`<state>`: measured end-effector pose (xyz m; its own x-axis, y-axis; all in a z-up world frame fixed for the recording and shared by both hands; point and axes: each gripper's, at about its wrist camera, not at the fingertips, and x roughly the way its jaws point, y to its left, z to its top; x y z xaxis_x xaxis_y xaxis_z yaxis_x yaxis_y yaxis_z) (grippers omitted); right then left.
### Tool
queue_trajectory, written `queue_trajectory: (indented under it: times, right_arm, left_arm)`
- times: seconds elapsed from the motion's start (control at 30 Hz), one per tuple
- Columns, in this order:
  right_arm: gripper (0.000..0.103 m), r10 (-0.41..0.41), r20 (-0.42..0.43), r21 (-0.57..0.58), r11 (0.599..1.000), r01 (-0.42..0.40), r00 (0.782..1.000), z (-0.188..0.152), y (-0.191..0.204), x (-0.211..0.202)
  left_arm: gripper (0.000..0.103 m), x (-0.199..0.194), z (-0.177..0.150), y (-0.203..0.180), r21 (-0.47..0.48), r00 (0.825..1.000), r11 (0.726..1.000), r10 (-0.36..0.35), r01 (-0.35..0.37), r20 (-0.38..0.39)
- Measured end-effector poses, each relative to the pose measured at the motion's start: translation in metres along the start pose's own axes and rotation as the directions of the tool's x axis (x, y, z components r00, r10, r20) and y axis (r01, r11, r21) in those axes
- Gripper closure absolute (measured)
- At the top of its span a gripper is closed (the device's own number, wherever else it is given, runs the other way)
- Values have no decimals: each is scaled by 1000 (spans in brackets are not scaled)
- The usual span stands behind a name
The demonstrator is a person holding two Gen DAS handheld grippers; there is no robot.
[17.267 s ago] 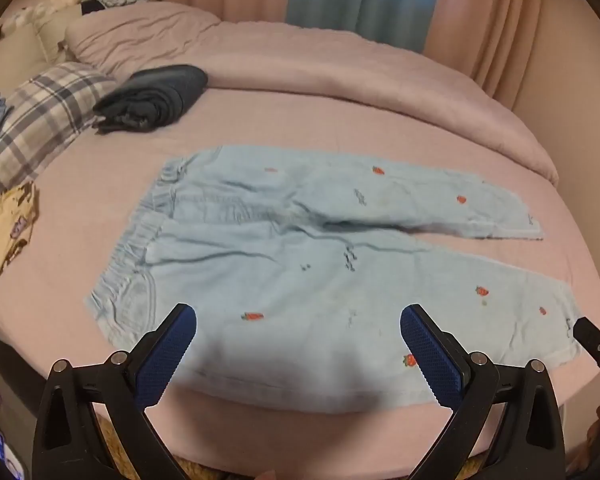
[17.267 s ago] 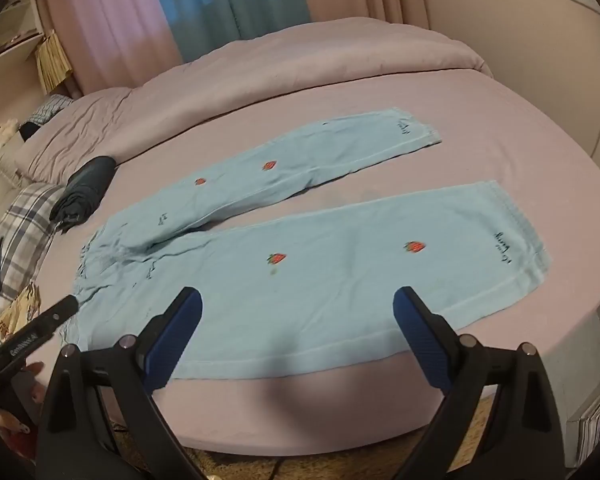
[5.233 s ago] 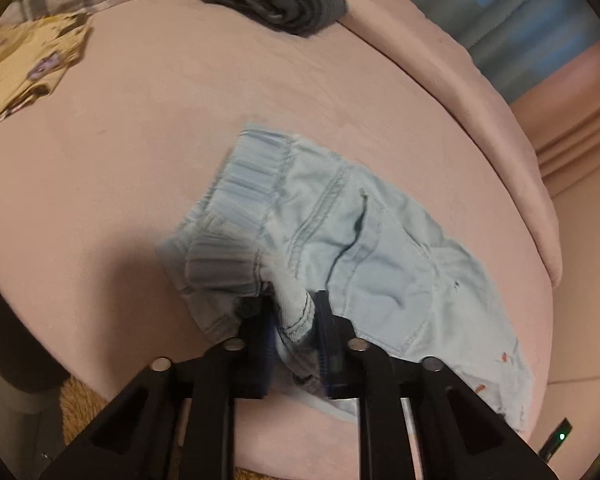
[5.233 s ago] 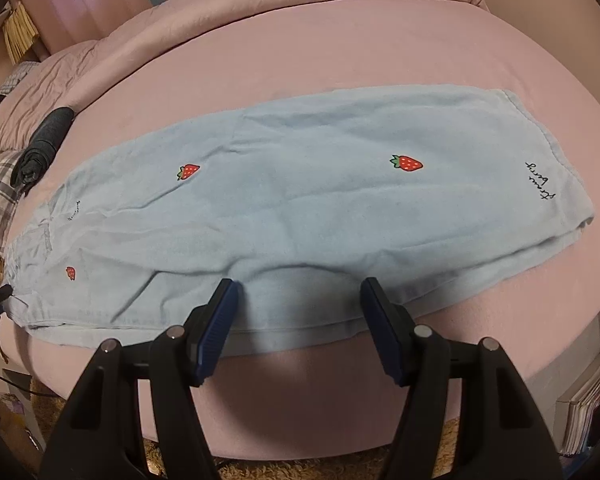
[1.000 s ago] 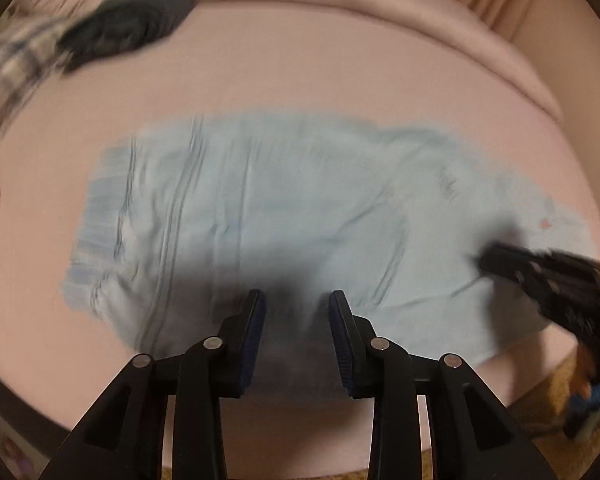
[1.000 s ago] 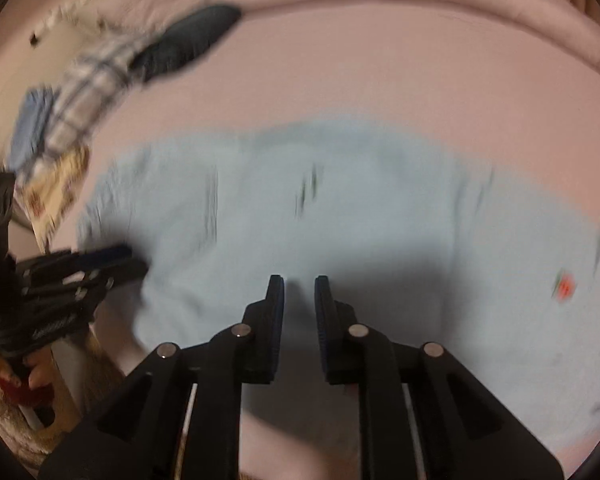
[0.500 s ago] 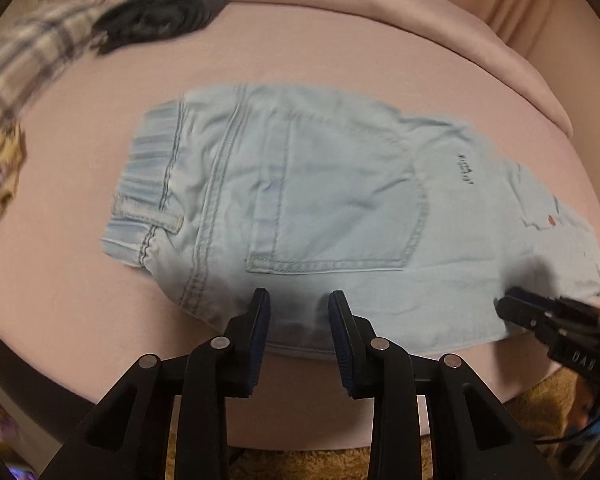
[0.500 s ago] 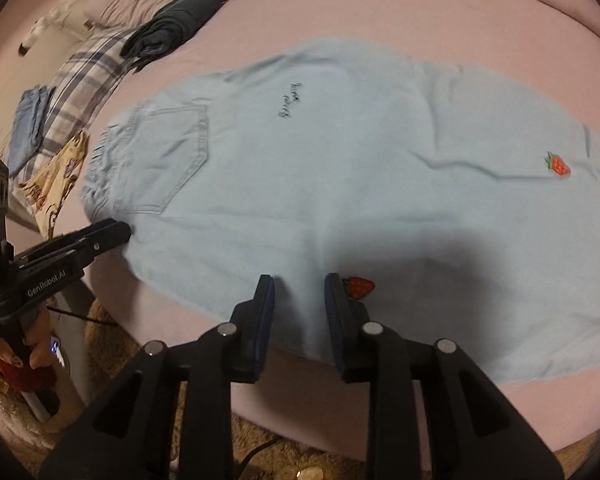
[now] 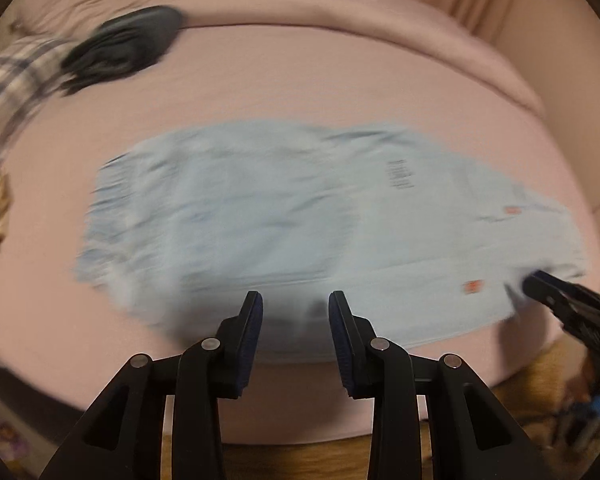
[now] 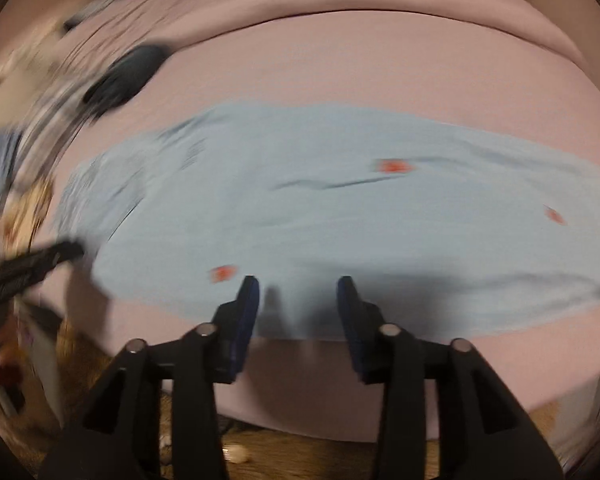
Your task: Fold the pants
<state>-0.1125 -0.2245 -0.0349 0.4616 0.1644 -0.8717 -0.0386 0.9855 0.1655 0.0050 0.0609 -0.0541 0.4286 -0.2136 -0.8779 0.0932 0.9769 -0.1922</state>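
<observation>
My left gripper (image 9: 295, 304) and right gripper (image 10: 299, 290) both hang partly spread and empty at the near edge of the light-blue pants (image 9: 284, 216), which lie flat, folded lengthwise, across the pink bed (image 9: 340, 80).

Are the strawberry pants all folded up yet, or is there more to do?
Not yet. Done: the pants lie on the pink bed as one long flat strip, so the legs look stacked lengthwise. In hand: nothing. The left gripper and right gripper are both open at the near edge, holding no cloth. Left: folding the long strip shorter, probably hem end toward waistband. The pictures are blurry, so small details are unclear.
</observation>
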Motion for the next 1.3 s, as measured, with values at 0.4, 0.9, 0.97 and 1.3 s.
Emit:
queue_trajectory:
  times: [0.4,0.9,0.97,1.3]
  right_arm:
    - [54,-258,111,541,826,160,960,-33,-228,-92]
    - [83,-337,140,646,744,172,931,-20,-290,-78]
    - [83,-352,142,640,745,186,925,-18,-288,-82]
    - [56,-459,29,607,714,350,888,-15,-289,-73]
  left_arm:
    - [64,66,14,-121,156,977,968,-180,197,-118]
    - [64,78,-1,-135,178,984,975,-110,134,-138]
    - [64,77,-3,-133,178,984,975,-111,135,-140]
    - [64,69,8,-132,159,972,972,-141,172,-189]
